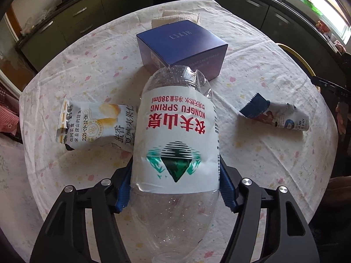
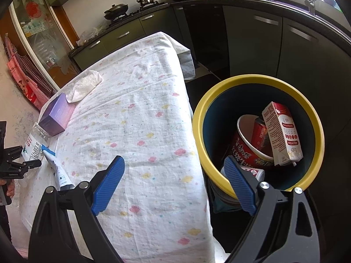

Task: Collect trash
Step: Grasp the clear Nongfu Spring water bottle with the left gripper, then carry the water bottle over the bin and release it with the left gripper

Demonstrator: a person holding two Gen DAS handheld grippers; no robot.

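Note:
A clear empty water bottle point(image 1: 175, 135) with a white, red and green label lies on the flowered tablecloth point(image 1: 252, 153). My left gripper point(image 1: 175, 175) is shut on it, with a blue pad pressed against each side of its body. In the right wrist view the same bottle point(image 2: 33, 144) shows at the far left. My right gripper point(image 2: 173, 164) hangs open and empty over the table's edge, beside a yellow-rimmed bin point(image 2: 258, 79). A white and yellow snack wrapper point(image 1: 92, 125) lies left of the bottle. A blue and white wrapper point(image 1: 276, 116) lies to its right.
A dark blue box point(image 1: 182, 46) stands just beyond the bottle, with a white paper towel point(image 1: 175, 17) behind it. The bin holds a red noodle cup point(image 2: 248, 149) and a milk carton point(image 2: 283, 131). Dark kitchen cabinets point(image 2: 252, 43) ring the table.

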